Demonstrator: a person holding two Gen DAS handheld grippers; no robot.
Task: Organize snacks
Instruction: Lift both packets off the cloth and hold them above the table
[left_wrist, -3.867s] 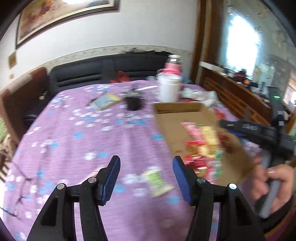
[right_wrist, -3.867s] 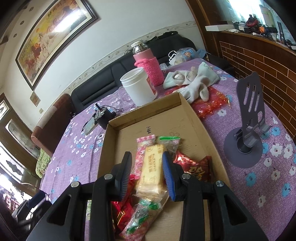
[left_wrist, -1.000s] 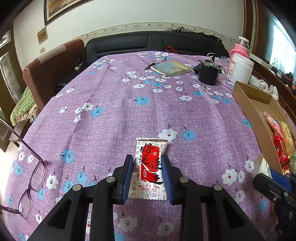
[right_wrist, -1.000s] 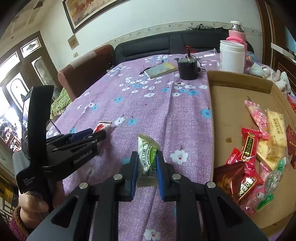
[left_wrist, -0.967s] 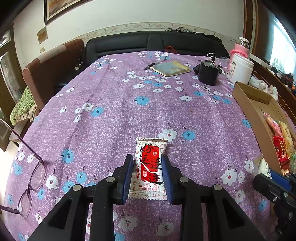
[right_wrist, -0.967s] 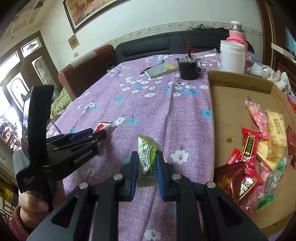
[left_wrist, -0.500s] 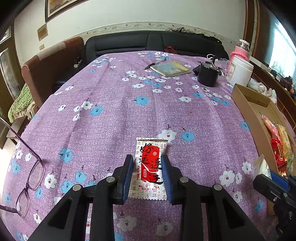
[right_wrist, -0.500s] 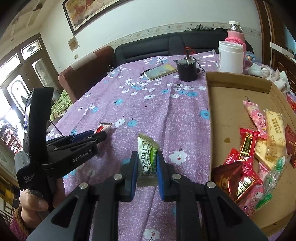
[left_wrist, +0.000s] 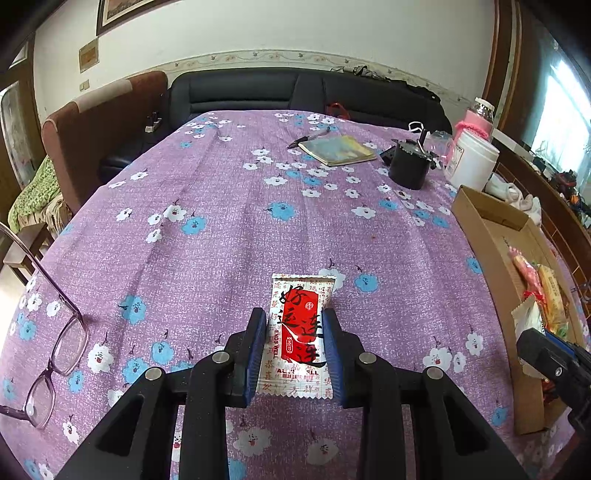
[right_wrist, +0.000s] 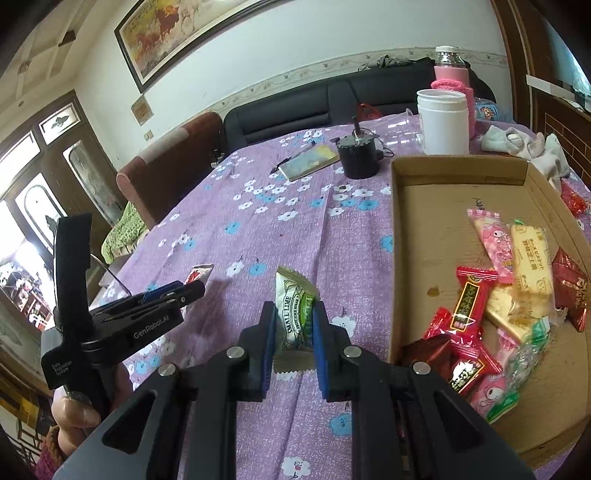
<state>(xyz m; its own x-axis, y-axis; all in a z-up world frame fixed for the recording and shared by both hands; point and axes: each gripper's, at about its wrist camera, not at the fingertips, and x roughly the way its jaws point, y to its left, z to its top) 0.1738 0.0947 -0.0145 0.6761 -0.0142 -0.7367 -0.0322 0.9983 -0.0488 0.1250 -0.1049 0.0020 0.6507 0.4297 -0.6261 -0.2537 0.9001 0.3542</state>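
Left gripper (left_wrist: 295, 347): black frame, blue pads, clamped on a white-and-red foil snack packet (left_wrist: 299, 332) with black script; the packet is held flat above the table (left_wrist: 221, 229), which is covered in a purple cloth with white and blue flowers.

Right gripper (right_wrist: 293, 339): same build, closed on a white-and-green sweet wrapper (right_wrist: 295, 314) printed "SMALL LIME", held edge-on above the cloth, just left of the box.

Shallow brown cardboard box (right_wrist: 421, 206): on the table's right side, open-topped. Contents heaped in its near right part: a pink wrapped biscuit (right_wrist: 491, 240), a yellow wrapped biscuit (right_wrist: 532, 254), several red wrapped sweets (right_wrist: 471, 295), a clear green-ended packet (right_wrist: 528, 354).

Other items on the table, far side: a white plastic jar (right_wrist: 443, 122), a pink-sleeved flask (right_wrist: 452, 74), a black round pot (right_wrist: 358, 155), a yellow-green notebook (left_wrist: 336, 149) with a pen beside it.

Near left edge: purple-framed spectacles (left_wrist: 55, 354).
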